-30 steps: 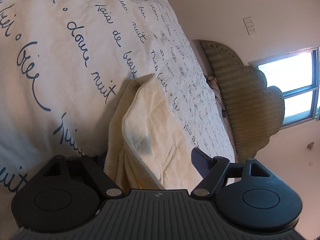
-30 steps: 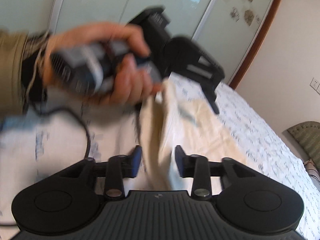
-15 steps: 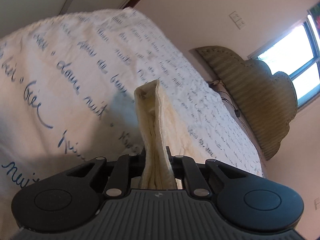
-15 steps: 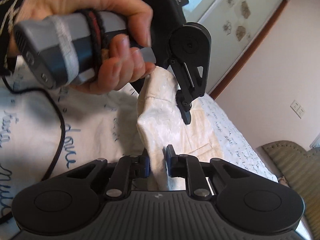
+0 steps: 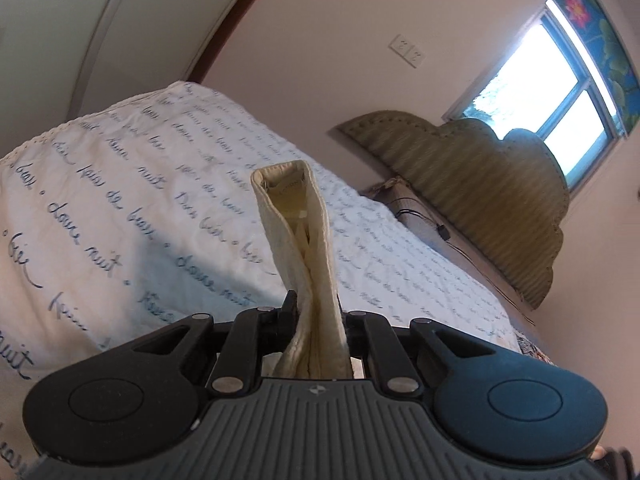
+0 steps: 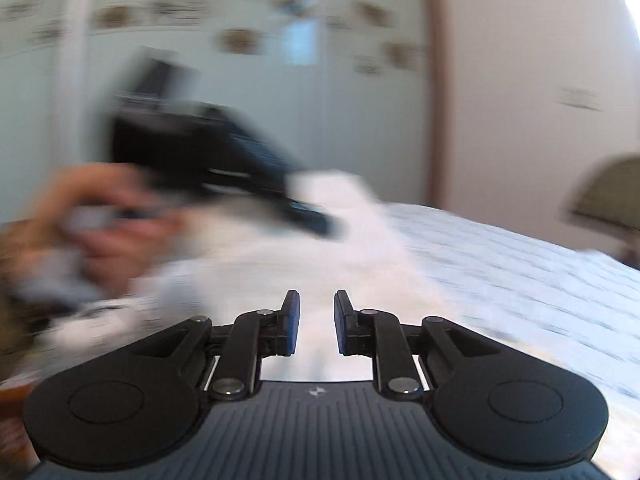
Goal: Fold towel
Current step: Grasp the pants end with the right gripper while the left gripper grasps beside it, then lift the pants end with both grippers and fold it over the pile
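We see our left tongs (image 5: 316,316) clenched on the cream towel (image 5: 298,216) rising ahead above the bed (image 5: 120,184), while our right tongs (image 6: 316,320) gape released.

Blurred left hand-held gripper (image 6: 316,220) on pale towel (image 6: 336,192); right hand-held gripper (image 6: 316,324) parted, empty.

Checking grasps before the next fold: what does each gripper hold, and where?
Left gripper pinches the cream terry towel on a bunched fold near its hemmed edge. Right gripper is open, holding nothing.
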`<state>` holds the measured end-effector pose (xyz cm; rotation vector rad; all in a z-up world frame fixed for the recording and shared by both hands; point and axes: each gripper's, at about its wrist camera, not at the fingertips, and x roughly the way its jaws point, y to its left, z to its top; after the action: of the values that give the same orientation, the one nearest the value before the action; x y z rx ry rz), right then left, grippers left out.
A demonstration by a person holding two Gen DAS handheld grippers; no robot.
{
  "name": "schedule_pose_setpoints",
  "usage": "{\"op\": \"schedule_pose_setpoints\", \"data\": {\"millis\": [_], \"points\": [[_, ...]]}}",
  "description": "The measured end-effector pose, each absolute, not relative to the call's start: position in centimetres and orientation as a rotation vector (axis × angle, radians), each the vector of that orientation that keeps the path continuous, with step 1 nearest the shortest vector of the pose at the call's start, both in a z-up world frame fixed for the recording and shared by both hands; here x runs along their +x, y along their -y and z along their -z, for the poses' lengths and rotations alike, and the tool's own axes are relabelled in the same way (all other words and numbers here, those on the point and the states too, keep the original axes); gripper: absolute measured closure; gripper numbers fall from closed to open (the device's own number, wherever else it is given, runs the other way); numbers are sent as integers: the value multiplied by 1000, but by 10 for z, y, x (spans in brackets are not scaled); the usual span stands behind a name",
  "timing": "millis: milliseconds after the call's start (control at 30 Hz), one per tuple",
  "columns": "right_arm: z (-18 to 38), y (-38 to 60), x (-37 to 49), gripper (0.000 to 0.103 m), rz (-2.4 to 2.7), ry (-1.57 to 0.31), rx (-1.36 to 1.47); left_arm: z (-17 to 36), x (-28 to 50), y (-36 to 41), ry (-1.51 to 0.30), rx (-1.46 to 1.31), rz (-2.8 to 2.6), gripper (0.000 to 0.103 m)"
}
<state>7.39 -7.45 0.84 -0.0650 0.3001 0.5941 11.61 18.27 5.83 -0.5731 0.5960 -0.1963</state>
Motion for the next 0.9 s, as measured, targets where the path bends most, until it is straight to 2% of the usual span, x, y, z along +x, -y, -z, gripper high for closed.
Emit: {"op": "schedule_pose_setpoints", "data": {"millis": [233, 533, 900], "points": [[-9, 103, 98, 85, -594, -297, 310, -82, 100, -119, -564, -482, 261, 91], [-6, 164, 82, 85, -513, -262, 439, -91, 102, -45, -568, -419, 336, 90], [2, 247, 58, 85, -308, -271, 519, -63, 113, 69, -620, -373, 462, 89]]}}
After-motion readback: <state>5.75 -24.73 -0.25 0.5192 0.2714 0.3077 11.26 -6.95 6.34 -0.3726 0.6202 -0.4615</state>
